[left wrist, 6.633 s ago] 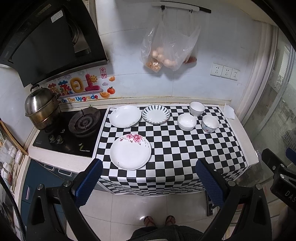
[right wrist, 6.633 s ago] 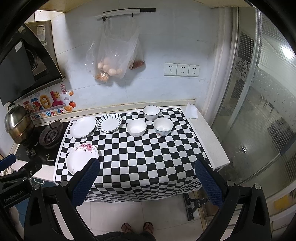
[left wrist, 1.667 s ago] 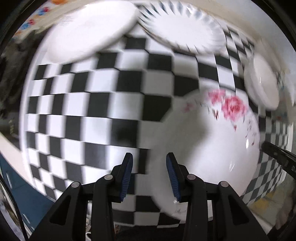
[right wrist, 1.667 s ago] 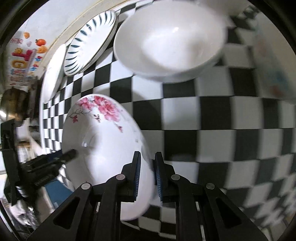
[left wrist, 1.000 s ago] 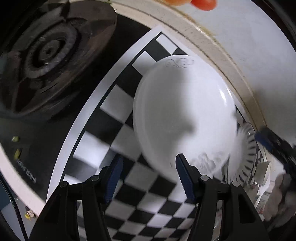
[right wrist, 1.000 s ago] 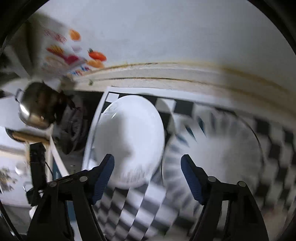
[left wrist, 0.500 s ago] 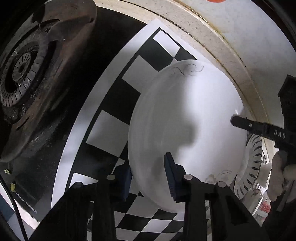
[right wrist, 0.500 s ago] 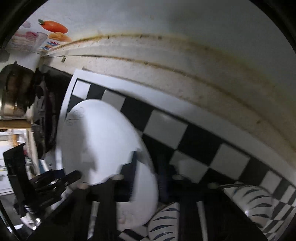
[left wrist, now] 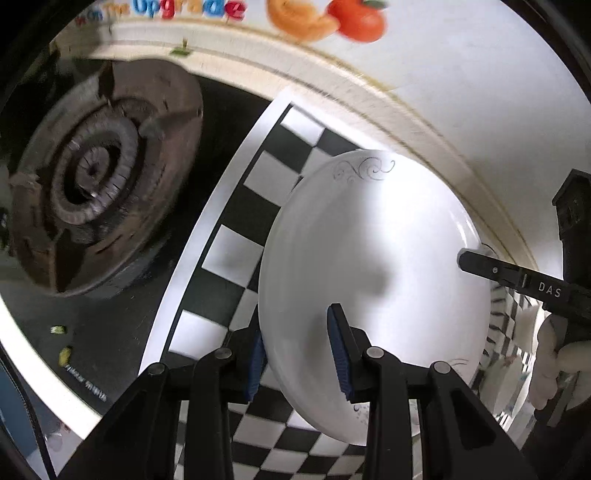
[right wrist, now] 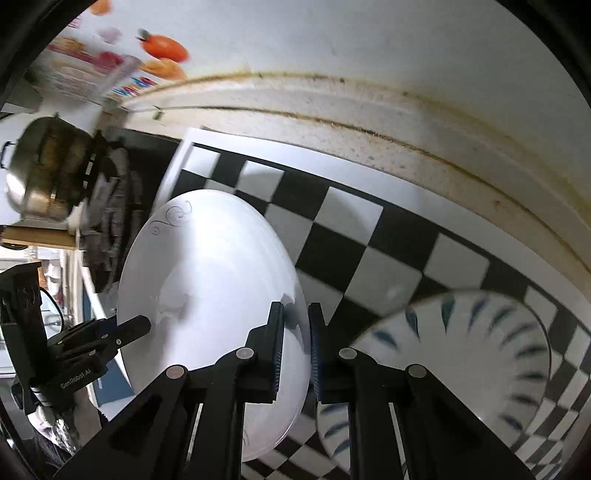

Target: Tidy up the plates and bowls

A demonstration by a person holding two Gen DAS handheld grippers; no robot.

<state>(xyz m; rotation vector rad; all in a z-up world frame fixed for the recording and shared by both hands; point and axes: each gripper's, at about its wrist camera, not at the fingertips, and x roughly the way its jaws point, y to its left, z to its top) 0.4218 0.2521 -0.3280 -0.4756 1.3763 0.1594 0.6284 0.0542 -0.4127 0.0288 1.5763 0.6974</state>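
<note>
While the white plate (left wrist: 369, 258) sits near the desk's (right wrist: 369, 266) back edge, the left tongs (left wrist: 297, 354) and right tongs (right wrist: 295, 343) each pinch its rim from opposite sides.

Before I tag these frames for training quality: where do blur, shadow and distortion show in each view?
Left wrist view: the gas burner and wall sticker are smeared, a soft shadow crosses the white plate, and the fisheye bends the checkered cloth. Right wrist view: the blue-striped plate is blurred and the wall edge curves, while the white plate stays fairly sharp with a faint sheen.
</note>
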